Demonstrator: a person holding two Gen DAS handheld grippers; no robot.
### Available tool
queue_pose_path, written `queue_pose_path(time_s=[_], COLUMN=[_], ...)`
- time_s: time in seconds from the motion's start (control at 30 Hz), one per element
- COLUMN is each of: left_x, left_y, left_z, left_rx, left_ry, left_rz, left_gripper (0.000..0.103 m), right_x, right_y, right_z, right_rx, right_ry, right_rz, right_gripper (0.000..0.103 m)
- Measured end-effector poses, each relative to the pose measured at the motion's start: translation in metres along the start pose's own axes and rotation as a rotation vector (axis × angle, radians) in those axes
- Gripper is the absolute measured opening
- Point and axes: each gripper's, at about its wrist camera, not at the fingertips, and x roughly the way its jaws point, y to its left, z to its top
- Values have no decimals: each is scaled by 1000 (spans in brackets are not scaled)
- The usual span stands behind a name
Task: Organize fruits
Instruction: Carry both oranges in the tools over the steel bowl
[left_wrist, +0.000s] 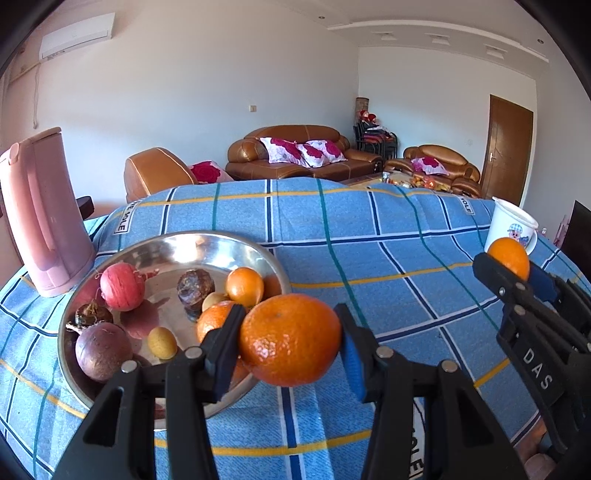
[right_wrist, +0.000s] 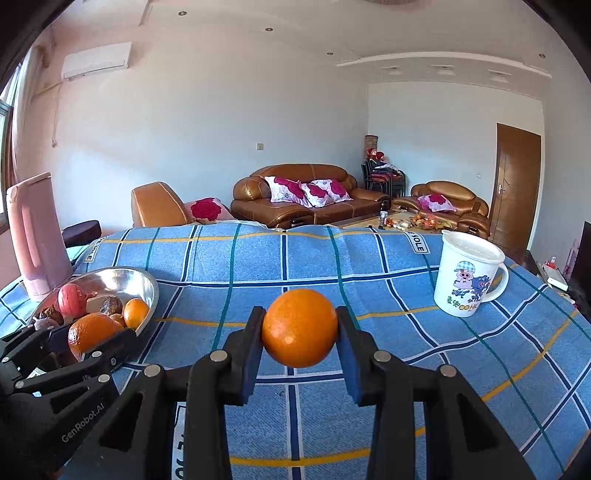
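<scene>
1. Fruits sit mostly in the steel bowl (left_wrist: 79, 306) at the counter's left: a red apple (left_wrist: 122, 287), a small orange (left_wrist: 245, 287), a purple fruit (left_wrist: 103, 350), dark brown ones, small yellow ones.
2. Left claw (left_wrist: 290, 345) grips a mandarin (left_wrist: 290, 339) between its pads, held up just beside the bowl's near-right rim. Likely either just lifted out or about to be dropped in; can't tell which.
3. Right claw (right_wrist: 300, 332) clamps an orange (right_wrist: 300, 328) over the open blue checked cloth (right_wrist: 369, 266), well apart from the bowl. Side-on pinch across the middle keeps the round fruit from rolling out.
4. Both claws are loaded, so the fruit seems to be sorted by kind, oranges handled apart from the rest.
5. Left view shows the bowl contents up close, plus the right claw at its right edge with the orange in front of the mug (left_wrist: 513, 229).
6. Right view shows the mug's pig print in full, the bare cloth ahead as possible drop space, and the left claw with its mandarin against the bowl rim. Bowl contents are partly hidden there.
7. Pink kettle (left_wrist: 44, 218) stands behind the bowl, left.
</scene>
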Motion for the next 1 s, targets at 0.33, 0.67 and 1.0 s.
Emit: queue_pose_path(time_s=[0.33, 0.67, 1.0], left_x=[-12, -18, -17], left_y=[19, 51, 87], left_z=[-4, 0, 8], left_rx=[33, 22, -15], left_ry=[-26, -58, -70], left_rz=[22, 72, 98], left_gripper=[50, 50, 50], right_x=[-1, 0, 2], right_y=[27, 57, 84], right_z=[0, 0, 2], right_rx=[-4, -22, -36], right_ry=[3, -2, -2], right_rz=[17, 42, 72], right_gripper=[40, 40, 40])
